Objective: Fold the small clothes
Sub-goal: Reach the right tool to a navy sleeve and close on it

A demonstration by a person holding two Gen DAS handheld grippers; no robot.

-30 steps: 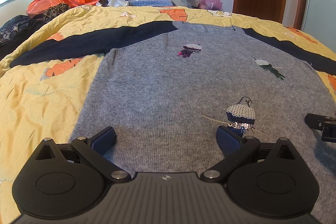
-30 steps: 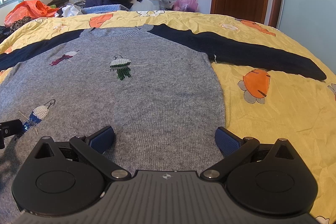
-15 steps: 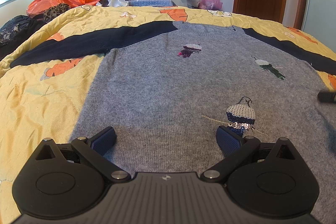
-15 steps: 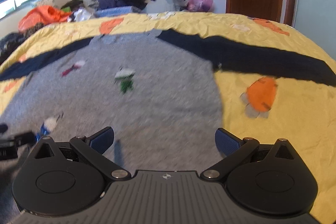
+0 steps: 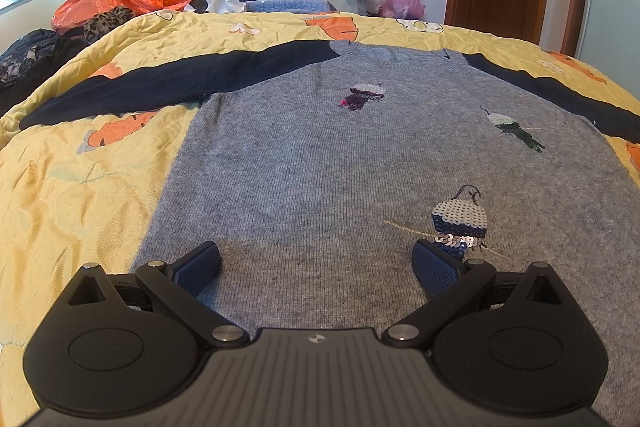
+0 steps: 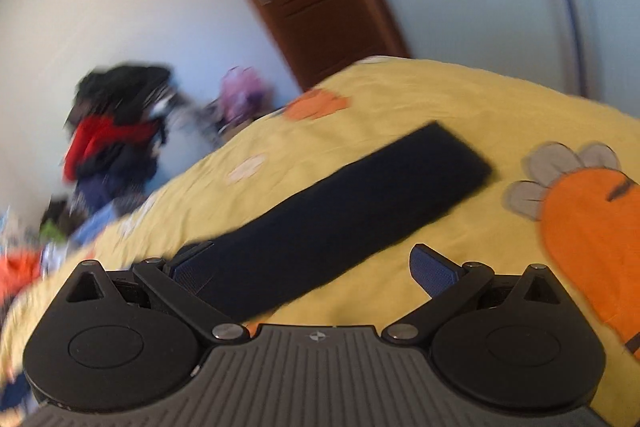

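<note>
Grey knitted sweater with dark navy sleeves (image 5: 320, 167) lies flat on the yellow quilt (image 5: 80, 187); the left gripper (image 5: 316, 259) stands wide open over its hem, holding nothing. The right gripper (image 6: 312, 267), also wide open, is over a navy sleeve (image 6: 340, 203) near the quilt's edge. This view is blurred, so contact is unclear.

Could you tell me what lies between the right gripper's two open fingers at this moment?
In the right wrist view, the sweater's dark navy sleeve runs between the fingers of the right gripper, over the yellow bedspread; contact is unclear.
</note>
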